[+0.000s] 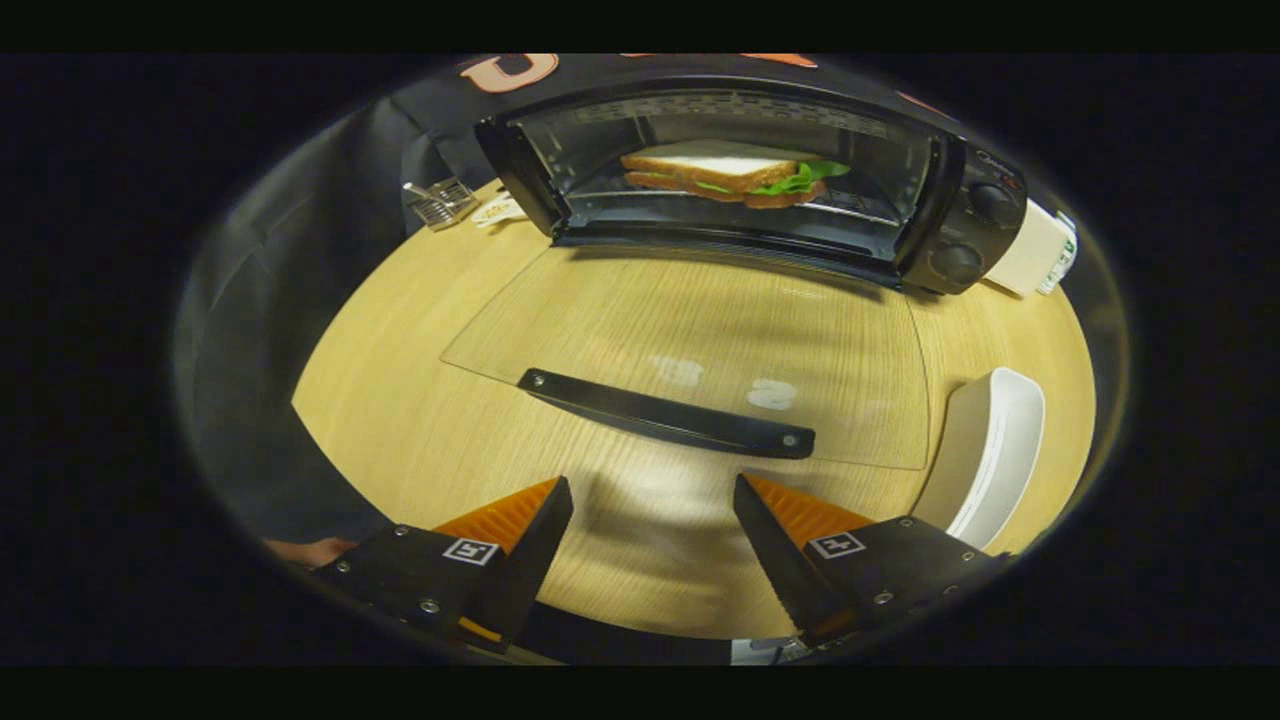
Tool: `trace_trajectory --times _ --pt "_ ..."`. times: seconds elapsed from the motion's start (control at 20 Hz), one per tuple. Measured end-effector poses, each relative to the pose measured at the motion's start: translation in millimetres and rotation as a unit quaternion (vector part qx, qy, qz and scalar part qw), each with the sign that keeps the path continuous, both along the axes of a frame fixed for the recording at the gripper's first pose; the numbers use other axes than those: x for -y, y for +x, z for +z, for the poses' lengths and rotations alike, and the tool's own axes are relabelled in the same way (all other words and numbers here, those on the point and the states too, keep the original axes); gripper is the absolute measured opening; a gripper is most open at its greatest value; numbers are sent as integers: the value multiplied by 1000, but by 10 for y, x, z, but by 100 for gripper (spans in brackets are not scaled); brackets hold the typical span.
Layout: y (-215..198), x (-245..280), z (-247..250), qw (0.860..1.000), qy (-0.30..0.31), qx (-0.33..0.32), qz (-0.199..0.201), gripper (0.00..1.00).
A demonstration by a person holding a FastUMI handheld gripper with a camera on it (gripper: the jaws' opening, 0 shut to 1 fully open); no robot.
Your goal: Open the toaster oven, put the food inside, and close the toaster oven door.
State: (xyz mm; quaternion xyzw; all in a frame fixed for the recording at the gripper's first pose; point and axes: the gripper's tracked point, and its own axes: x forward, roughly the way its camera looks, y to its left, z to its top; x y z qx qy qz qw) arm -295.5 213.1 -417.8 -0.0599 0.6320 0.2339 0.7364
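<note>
A black toaster oven (940,215) stands at the far side of the wooden table with its glass door (720,345) folded flat down toward me. A sandwich (725,172) with white bread and green lettuce lies on the rack inside. The door's black handle (665,413) runs across just ahead of my fingers. My gripper (652,492) is open, a little above the table and short of the handle, with nothing between its fingers.
A white dish (990,455) sits on the table to the right of the door. A small wire basket (440,203) and a pale item lie left of the oven. A white box (1040,250) stands right of it. A hand (310,550) shows beside the left finger.
</note>
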Motion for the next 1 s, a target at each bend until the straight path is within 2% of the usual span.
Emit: trace_trajectory --times 0.4,0.6,0.75,1.0 --pt "111 -181 -105 999 -36 -15 -8 92" --pt "282 -215 44 999 -33 4 -39 90" --pt "576 -198 204 997 -31 41 -56 89" --pt "963 -263 482 989 12 68 -131 88"
